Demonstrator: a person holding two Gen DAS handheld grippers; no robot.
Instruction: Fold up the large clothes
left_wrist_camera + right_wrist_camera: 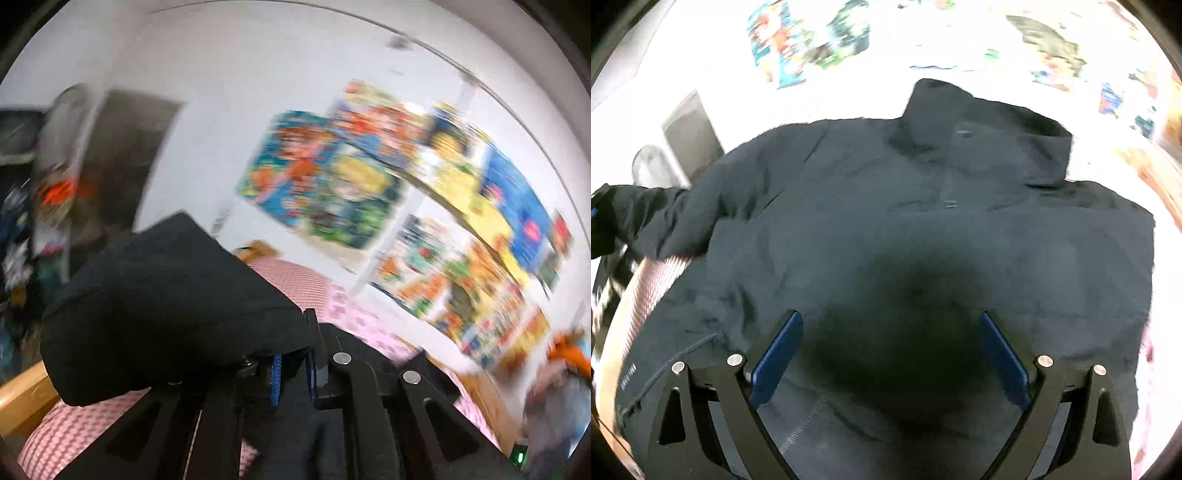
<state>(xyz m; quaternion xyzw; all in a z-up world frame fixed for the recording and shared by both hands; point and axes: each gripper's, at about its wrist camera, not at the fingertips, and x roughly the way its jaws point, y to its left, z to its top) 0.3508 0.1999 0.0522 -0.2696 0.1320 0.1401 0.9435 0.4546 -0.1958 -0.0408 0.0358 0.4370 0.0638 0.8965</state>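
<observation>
Pink bedding (646,284), jacket (886,221) collar-end farthest.

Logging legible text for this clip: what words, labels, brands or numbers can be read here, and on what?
None can be read.
Small pale print on the dark jacket, lower left: too blurred.
Colourful posters on the wall: smeared by motion, any lettering unreadable.

bright room | heavy motion blur | fisheye edges | overexposed background
</observation>
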